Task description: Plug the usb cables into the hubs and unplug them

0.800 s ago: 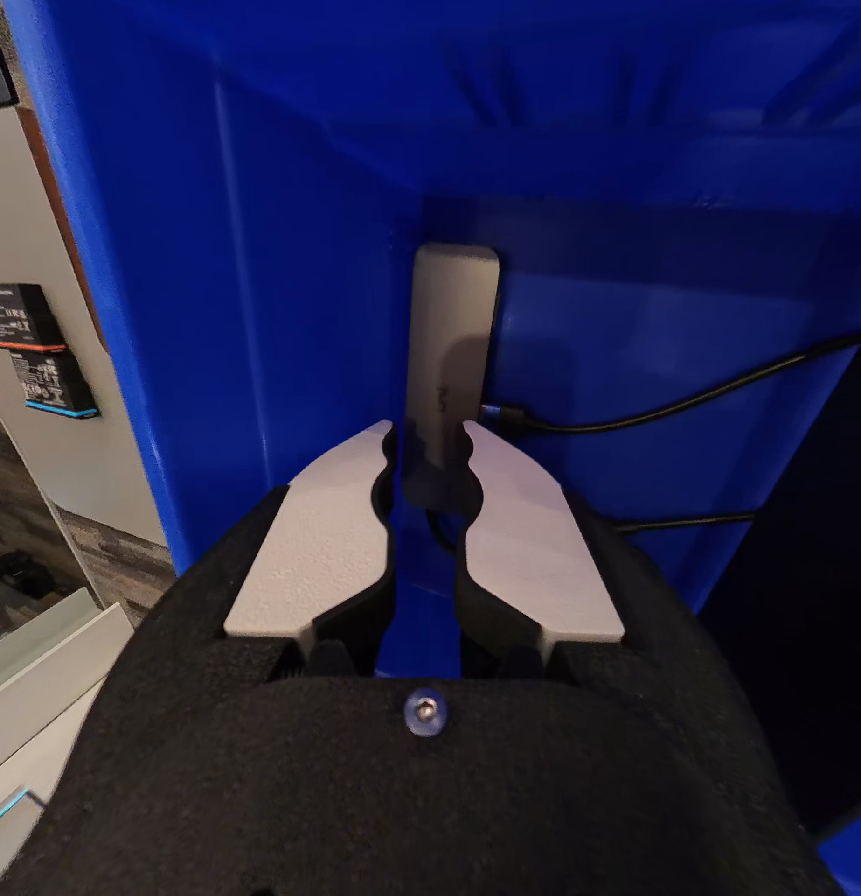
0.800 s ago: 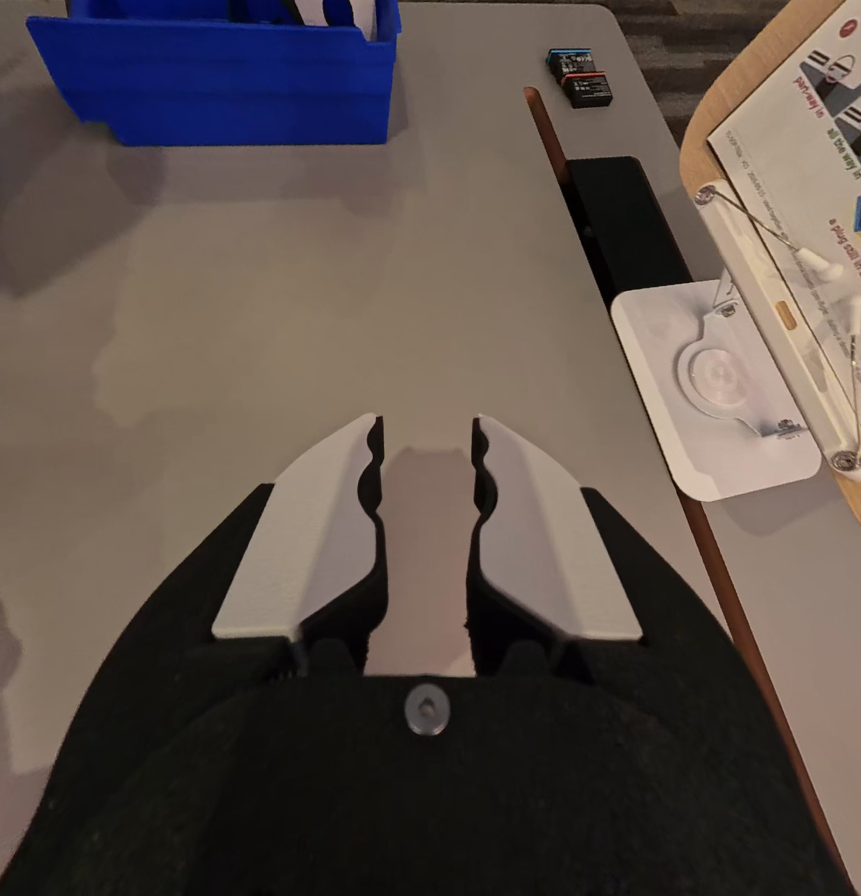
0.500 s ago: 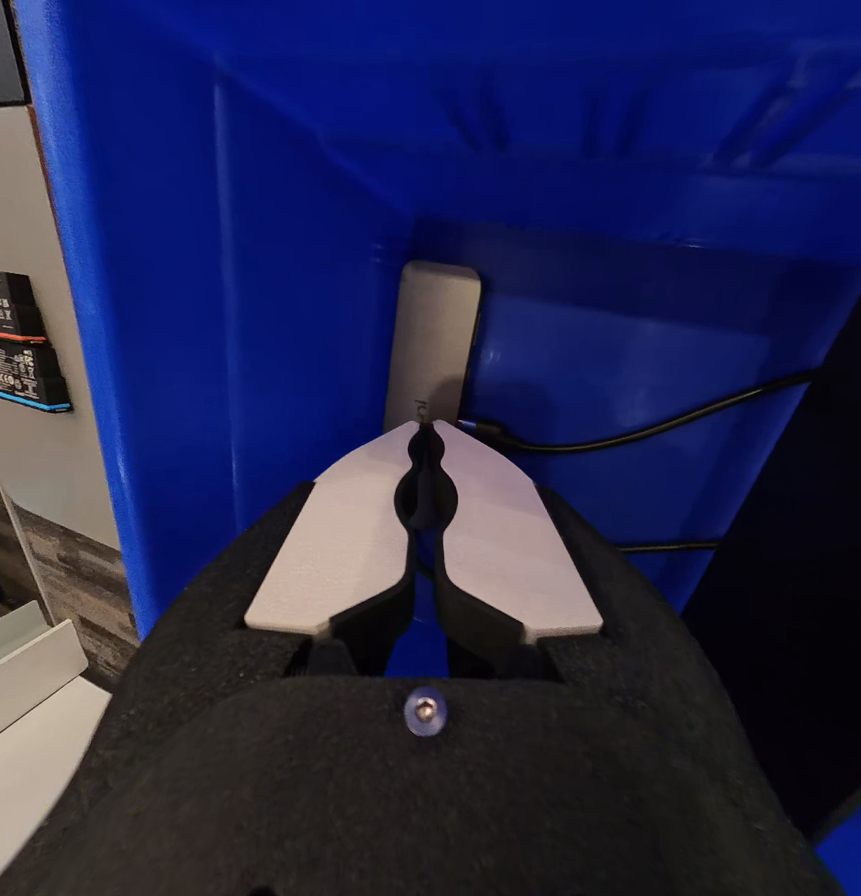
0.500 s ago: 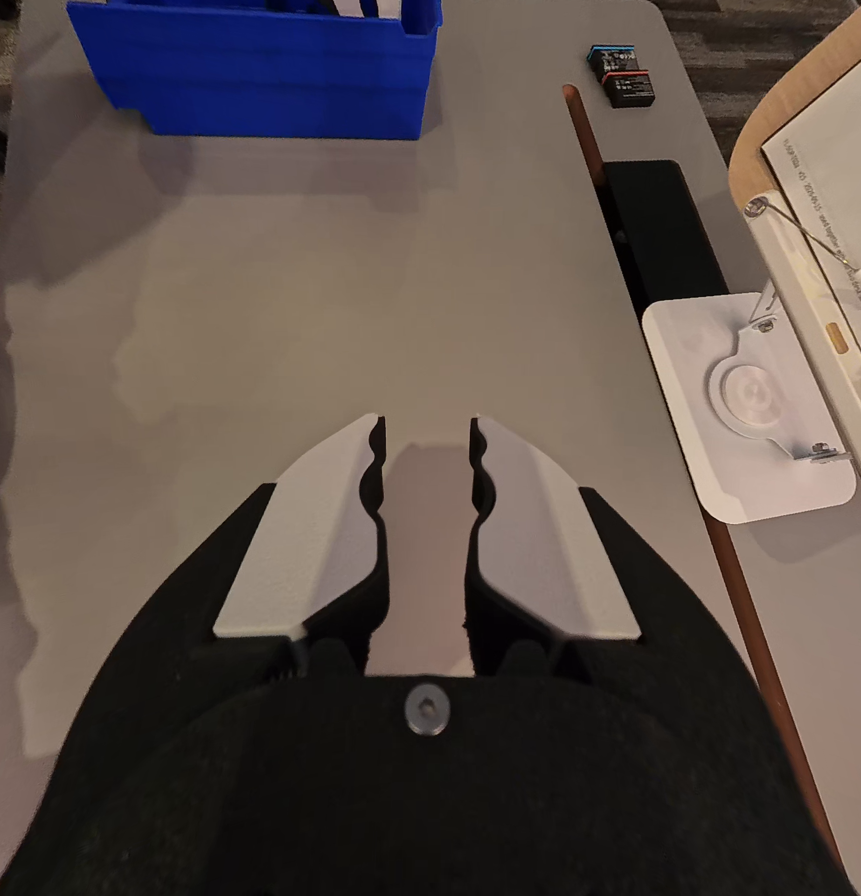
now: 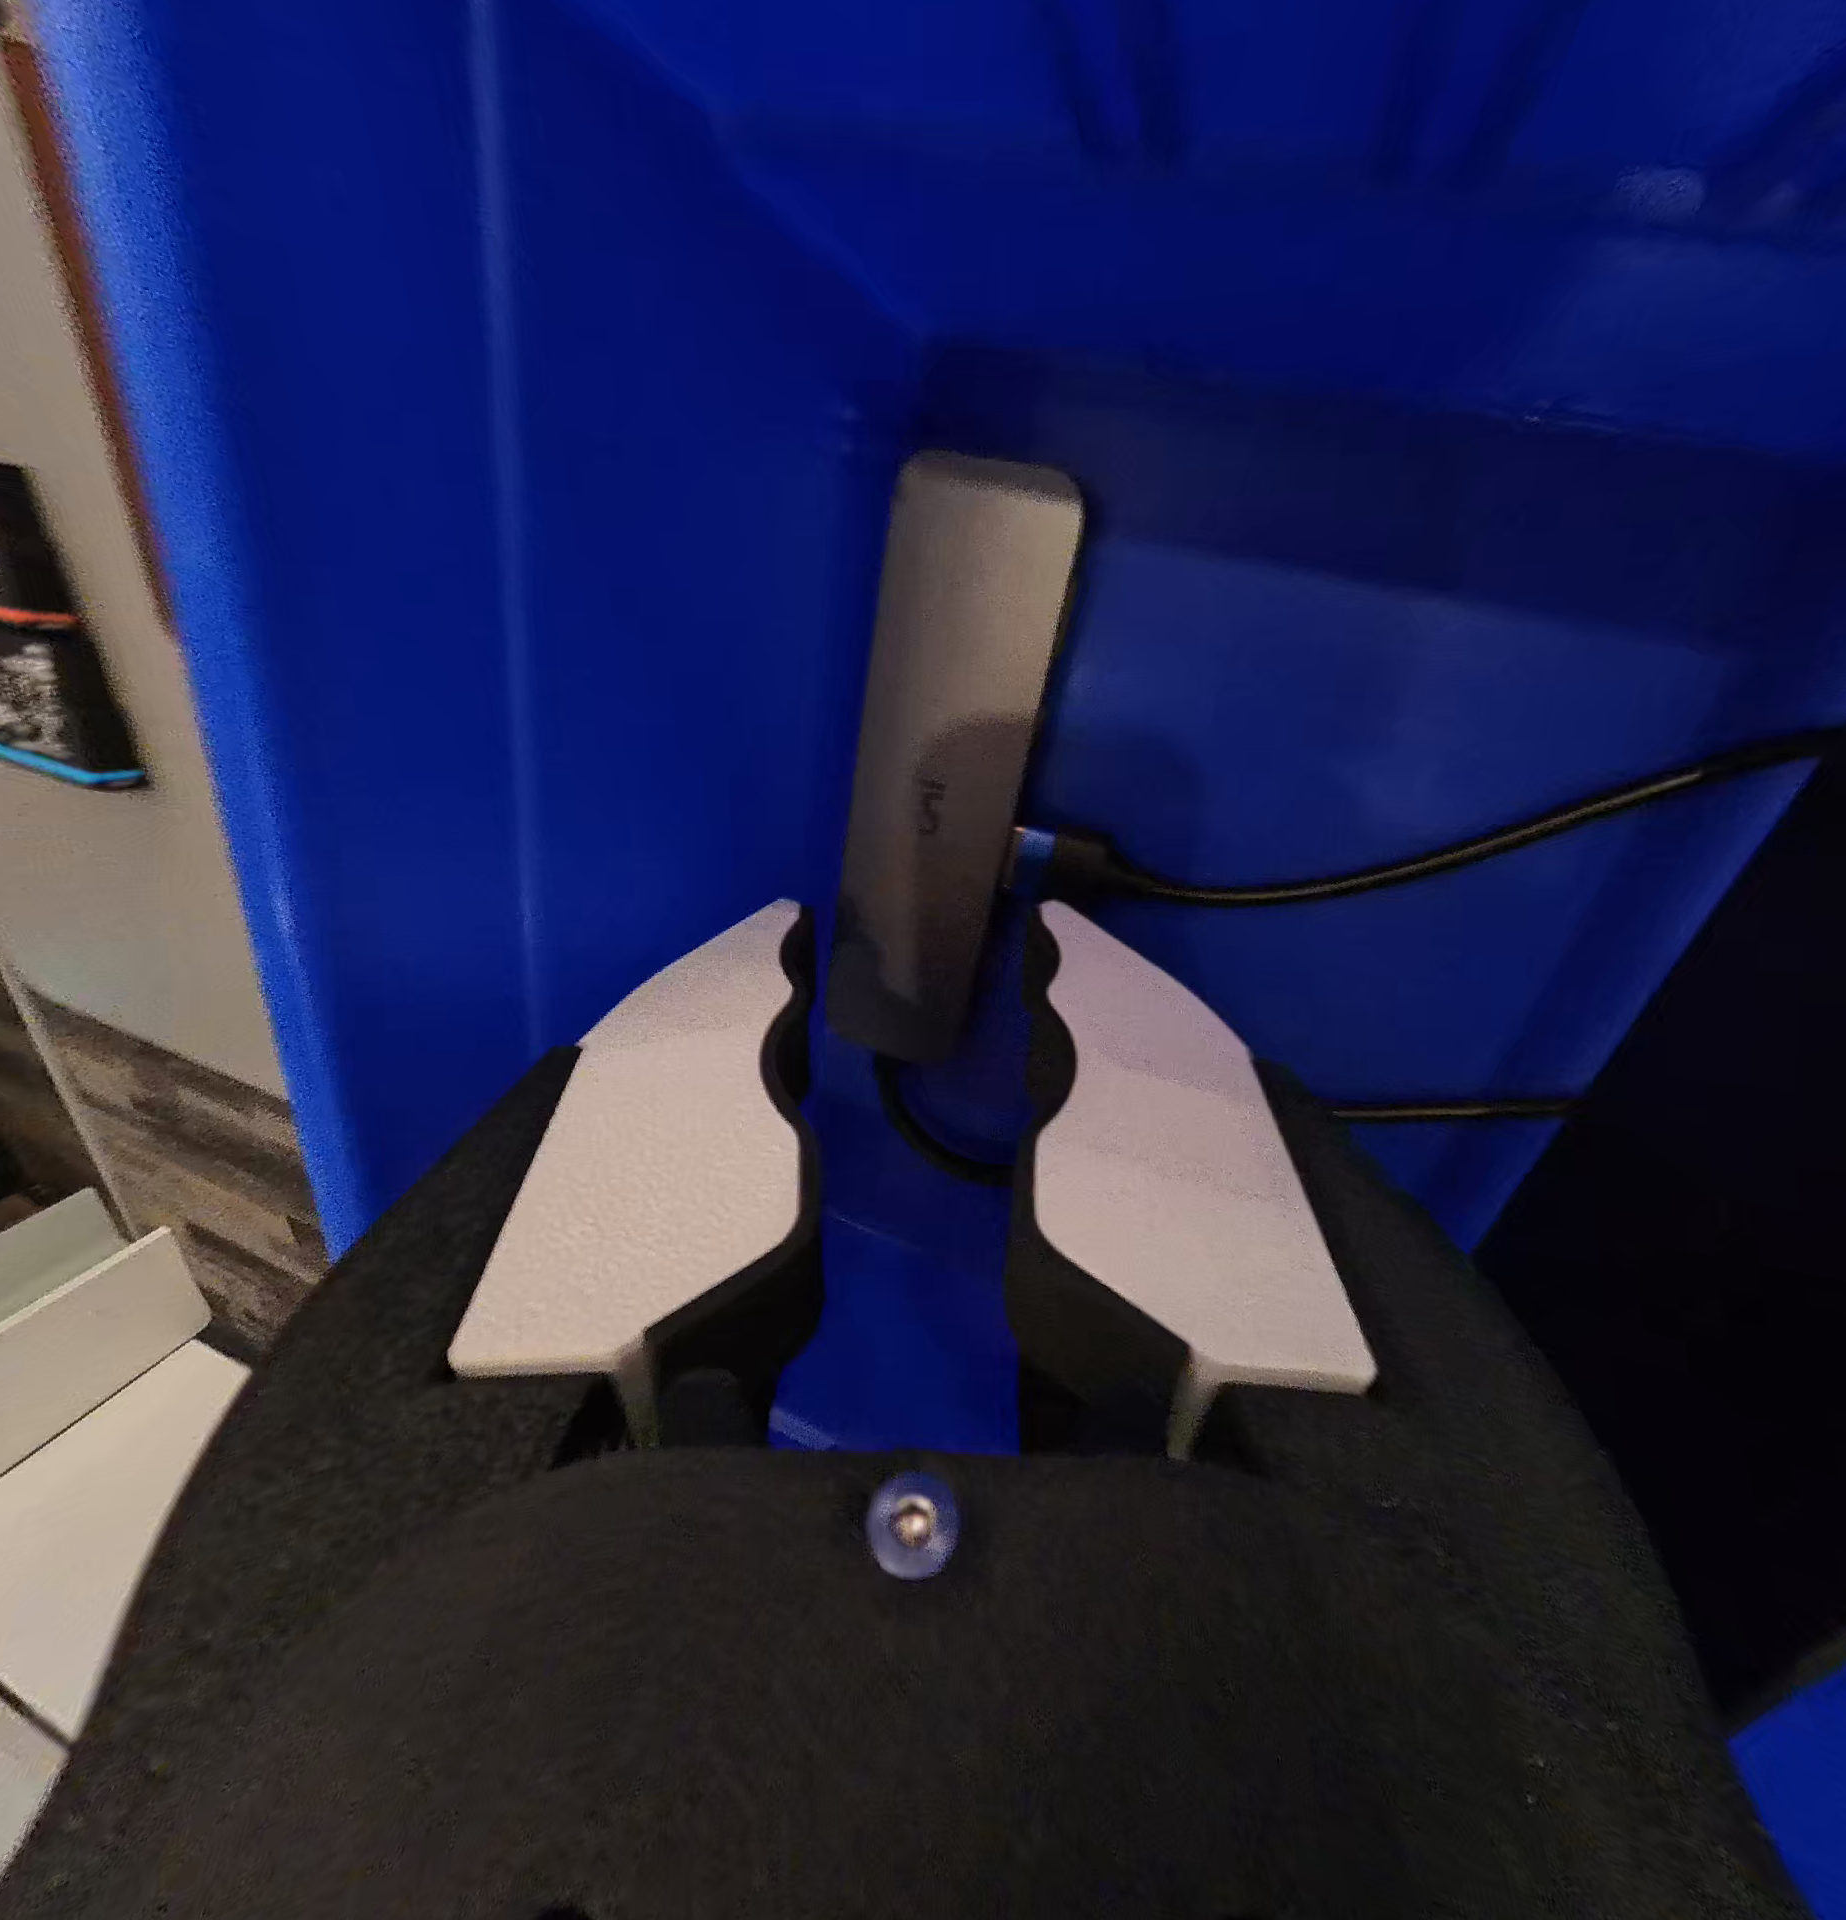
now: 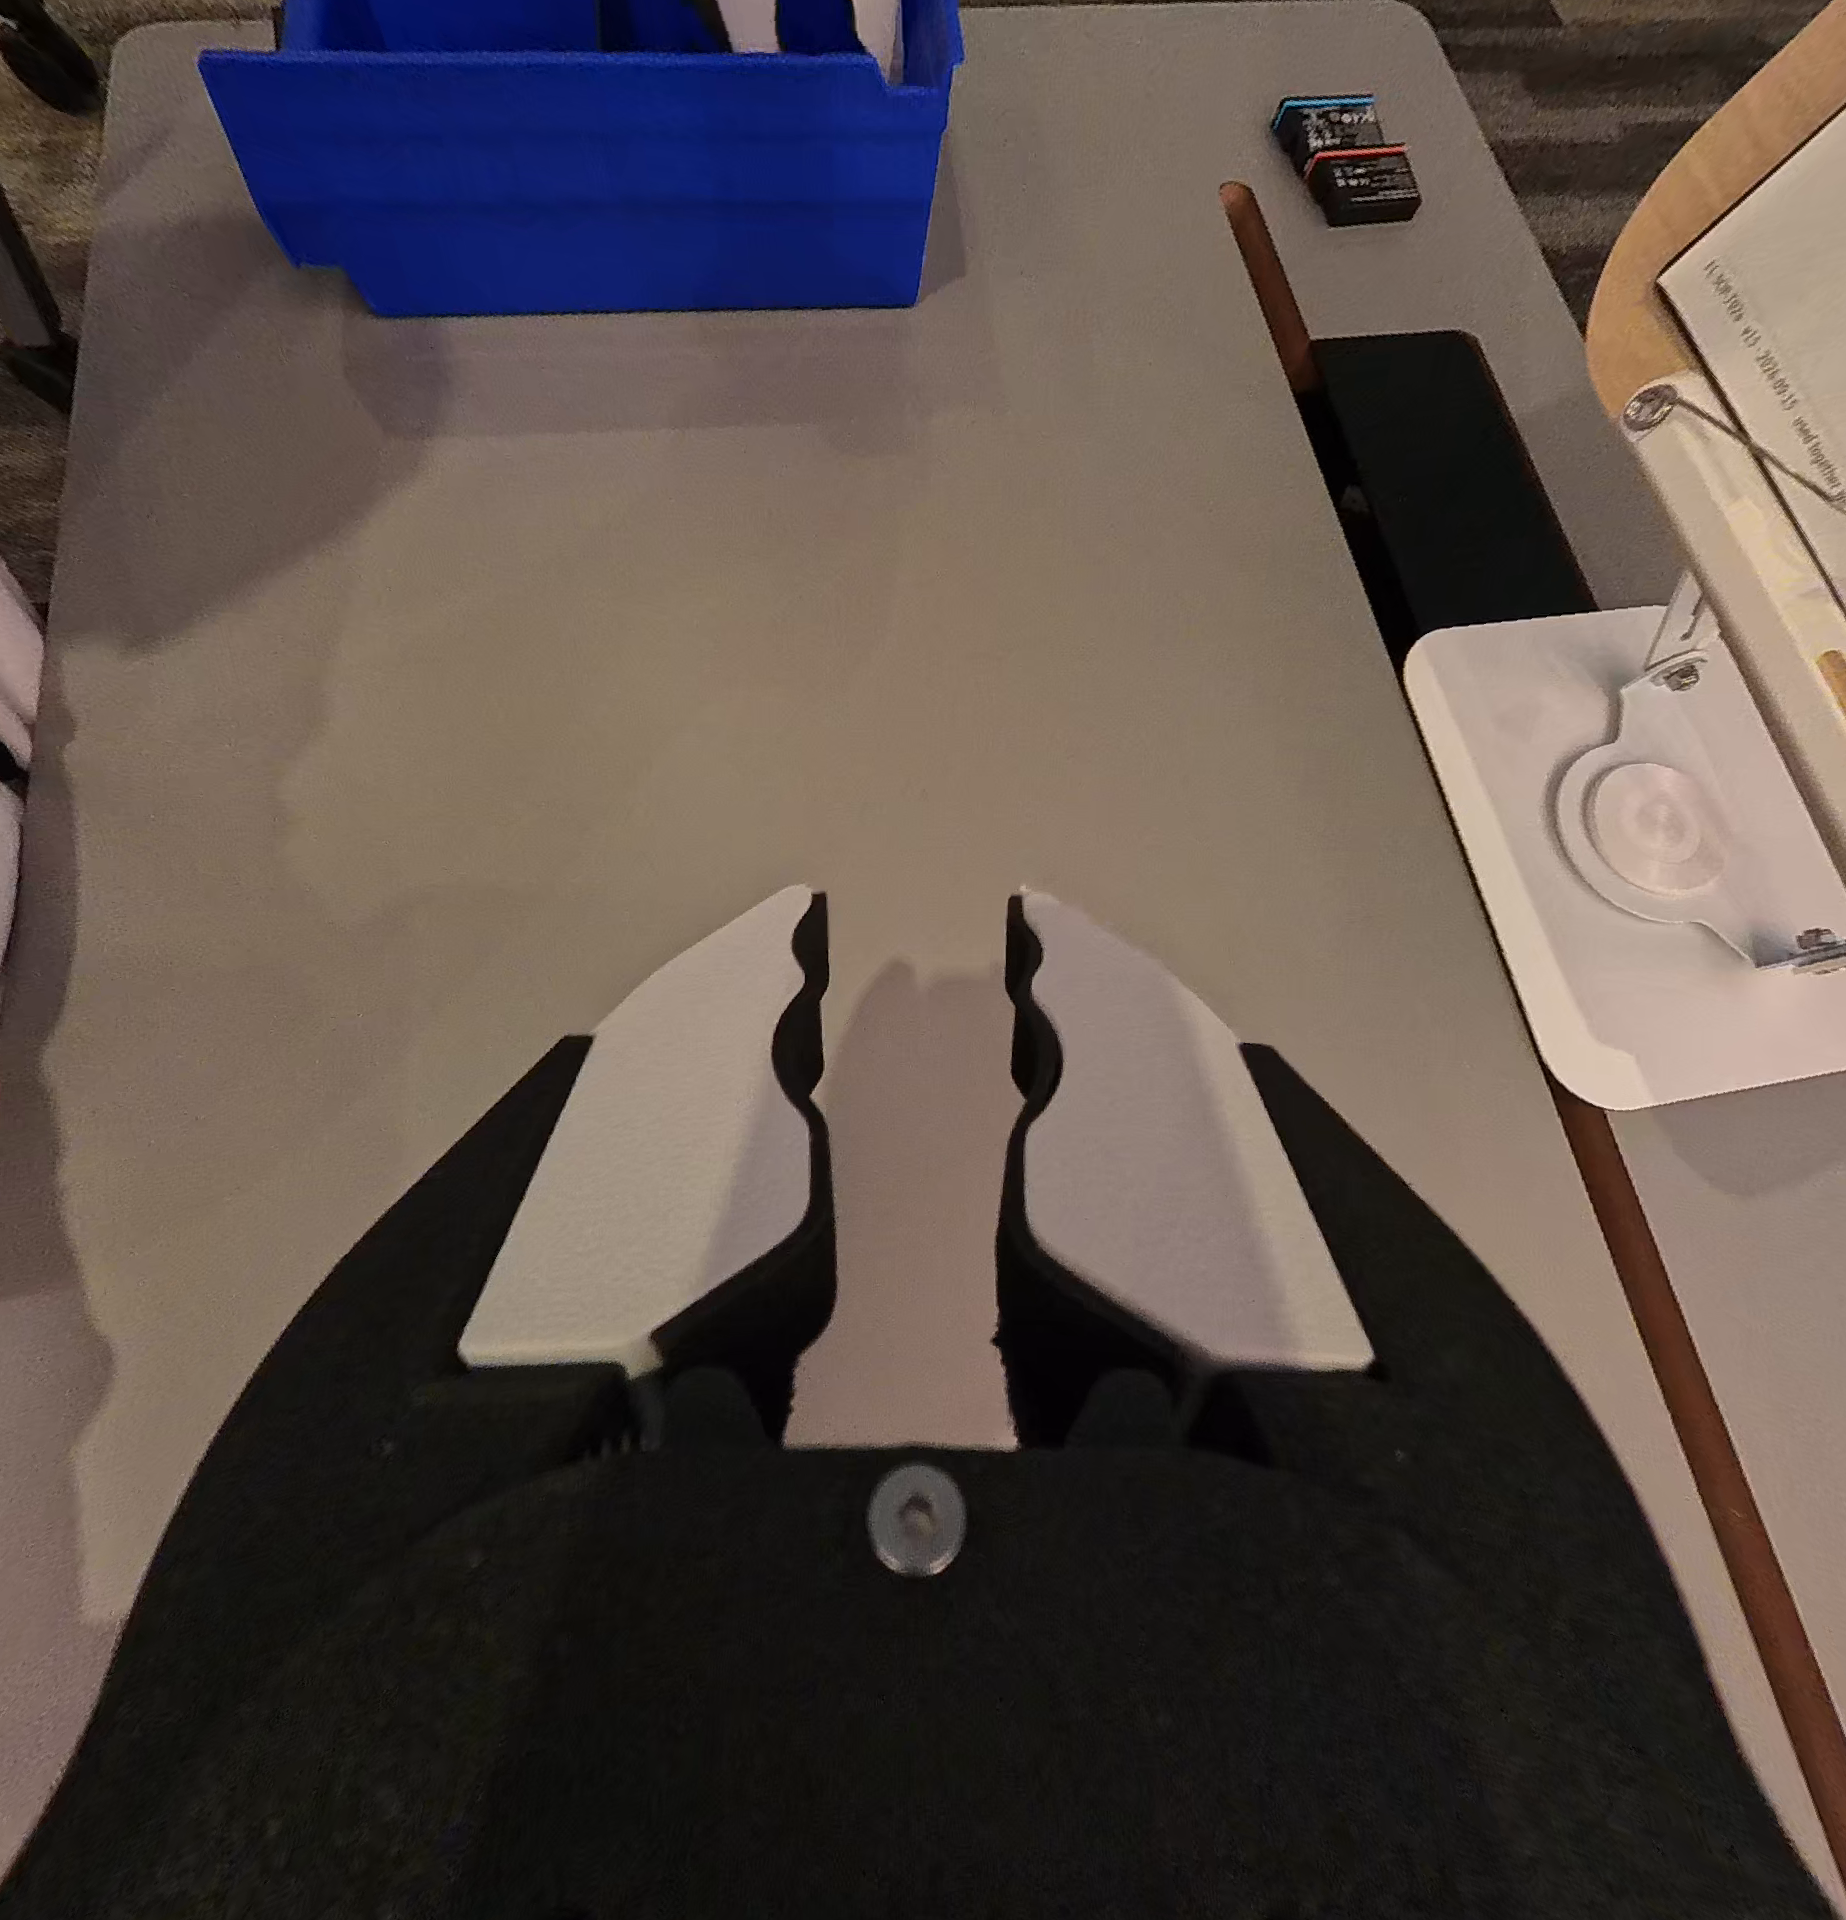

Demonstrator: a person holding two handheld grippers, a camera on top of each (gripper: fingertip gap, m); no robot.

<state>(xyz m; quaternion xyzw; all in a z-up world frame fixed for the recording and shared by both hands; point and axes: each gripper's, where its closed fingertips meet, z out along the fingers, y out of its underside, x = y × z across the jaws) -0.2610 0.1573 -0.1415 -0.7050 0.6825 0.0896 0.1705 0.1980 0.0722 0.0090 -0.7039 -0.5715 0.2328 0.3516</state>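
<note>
Inside blue bin (image 5: 628, 520), left gripper (image 5: 917, 914) fingers straddle grey hub (image 5: 950, 748), parted; right gripper (image 6: 917, 904) parted above table (image 6: 586, 623).

Grey hub (image 5: 950, 748), apparently cabled (image 5: 1418, 873), binned

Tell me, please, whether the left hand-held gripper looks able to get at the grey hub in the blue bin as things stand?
Probably yes: the left hand-held gripper is open, and the hub's near end already lies between its fingertips, nothing blocking.

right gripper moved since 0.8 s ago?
Yes. The right gripper has pulled back from the blue bin and drifted left: the white stand base now sits farther right and lower in its view. Its jaws are open.
</note>
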